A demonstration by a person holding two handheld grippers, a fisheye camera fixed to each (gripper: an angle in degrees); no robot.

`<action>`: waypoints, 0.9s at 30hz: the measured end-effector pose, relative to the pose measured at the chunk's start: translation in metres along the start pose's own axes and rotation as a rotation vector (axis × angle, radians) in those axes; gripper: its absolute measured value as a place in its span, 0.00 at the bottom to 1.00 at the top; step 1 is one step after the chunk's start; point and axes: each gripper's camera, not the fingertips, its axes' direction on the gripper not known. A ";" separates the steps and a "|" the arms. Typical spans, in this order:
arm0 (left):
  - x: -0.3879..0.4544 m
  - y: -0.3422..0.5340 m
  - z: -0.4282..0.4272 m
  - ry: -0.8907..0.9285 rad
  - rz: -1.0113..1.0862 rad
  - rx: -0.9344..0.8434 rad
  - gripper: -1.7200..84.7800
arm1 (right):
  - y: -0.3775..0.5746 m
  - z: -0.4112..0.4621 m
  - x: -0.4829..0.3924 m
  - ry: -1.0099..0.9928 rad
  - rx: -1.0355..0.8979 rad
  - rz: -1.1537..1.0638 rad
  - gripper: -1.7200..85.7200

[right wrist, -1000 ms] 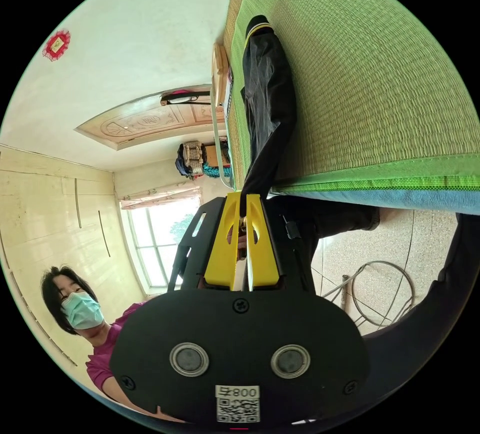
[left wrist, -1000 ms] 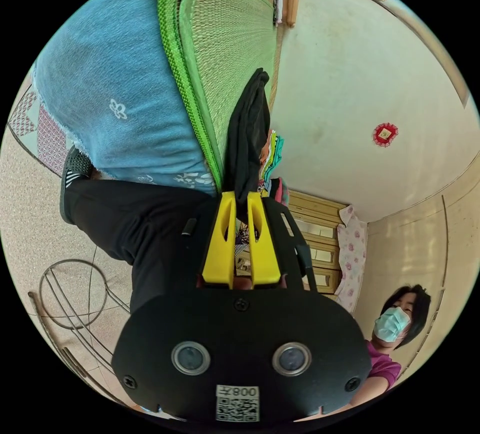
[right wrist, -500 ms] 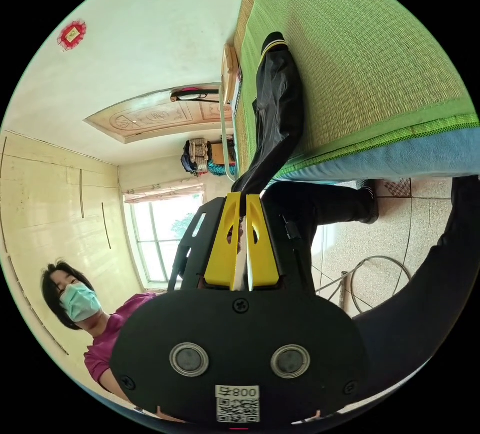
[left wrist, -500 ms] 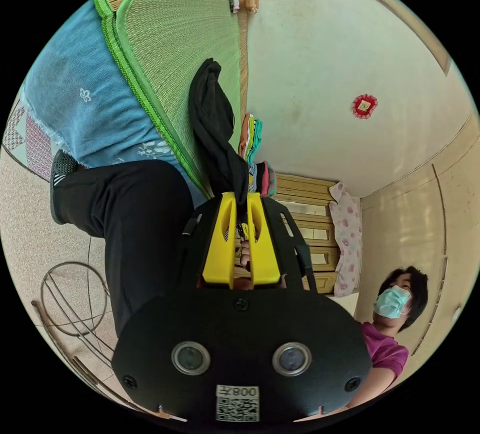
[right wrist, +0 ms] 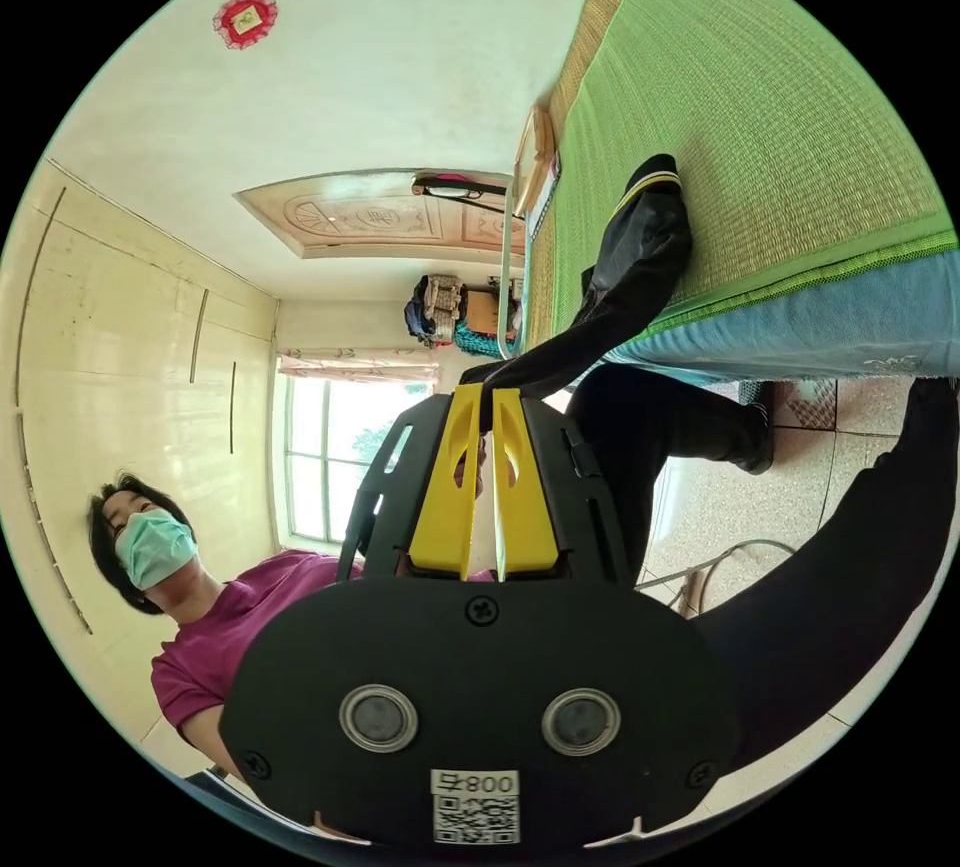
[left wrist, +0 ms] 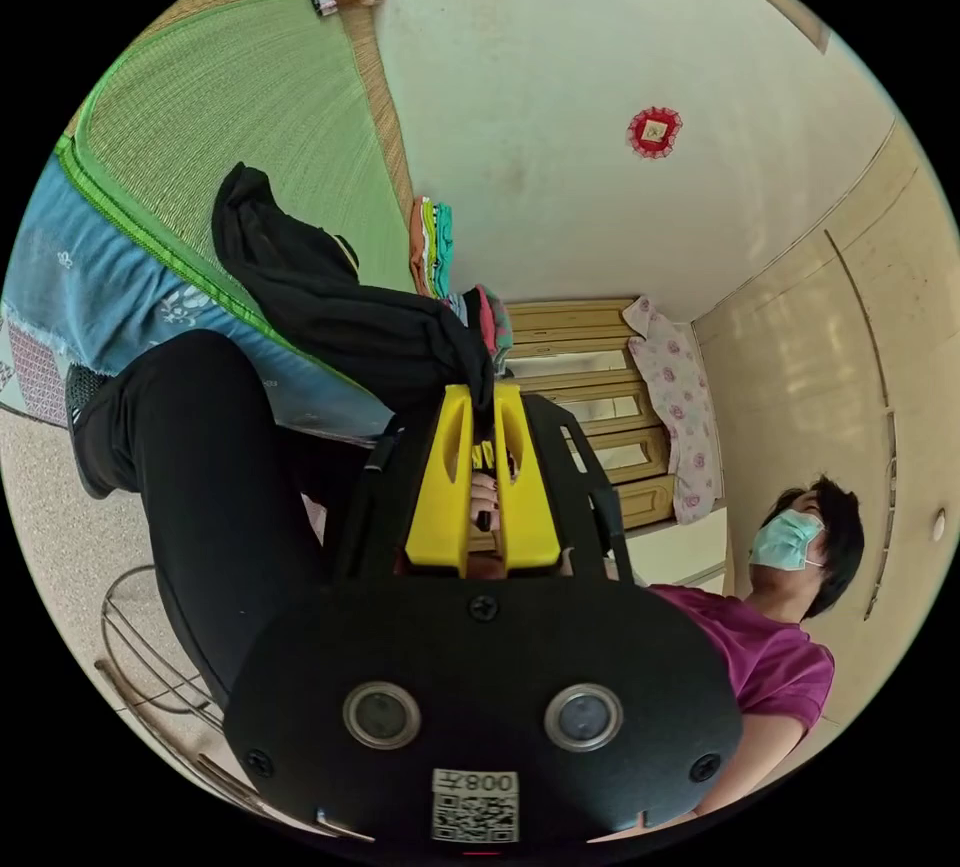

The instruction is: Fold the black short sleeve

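The black short sleeve hangs bunched off the edge of the green woven mat, and my left gripper is shut on one end of it with its yellow jaws pressed together. In the right gripper view the same garment stretches from the mat down to my right gripper, which is shut on a thin pinch of the black cloth. A yellow-trimmed cuff rests on the mat.
A blue quilt lies under the mat edge. Folded coloured clothes are stacked by the wall near wooden drawers. A person in black trousers and a purple top stands close. A wire stand sits on the floor.
Both views have swung away from the bed toward the wall and ceiling. The black garment has been drawn off the mat toward the person, with less of it lying on the mat.
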 end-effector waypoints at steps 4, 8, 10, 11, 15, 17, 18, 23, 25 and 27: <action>0.031 -0.013 0.042 0.015 0.063 -0.031 0.06 | 0.008 -0.013 -0.032 -0.023 0.029 -0.052 0.04; 0.061 -0.039 0.090 0.023 0.125 -0.059 0.06 | 0.007 -0.030 -0.068 -0.062 0.062 -0.103 0.04; 0.075 -0.057 0.114 0.022 0.155 -0.072 0.06 | 0.000 -0.039 -0.085 -0.076 0.074 -0.131 0.04; 0.083 -0.071 0.132 0.019 0.175 -0.081 0.06 | -0.008 -0.045 -0.096 -0.082 0.081 -0.150 0.04; 0.104 -0.120 0.191 0.001 0.232 -0.112 0.06 | -0.050 -0.074 -0.133 -0.081 0.104 -0.214 0.04; 0.112 -0.162 0.237 -0.007 0.268 -0.133 0.06 | -0.074 -0.088 -0.145 -0.083 0.115 -0.239 0.04; 0.112 -0.173 0.249 -0.005 0.274 -0.140 0.06 | -0.093 -0.098 -0.152 -0.090 0.121 -0.255 0.04; 0.100 -0.298 0.370 0.036 0.316 -0.191 0.06 | -0.195 -0.143 -0.167 -0.088 0.153 -0.304 0.04; 0.100 -0.347 0.414 0.069 0.343 -0.200 0.06 | -0.246 -0.162 -0.171 -0.088 0.162 -0.326 0.04; 0.110 -0.394 0.459 0.102 0.384 -0.185 0.06 | -0.319 -0.192 -0.188 -0.074 0.202 -0.358 0.03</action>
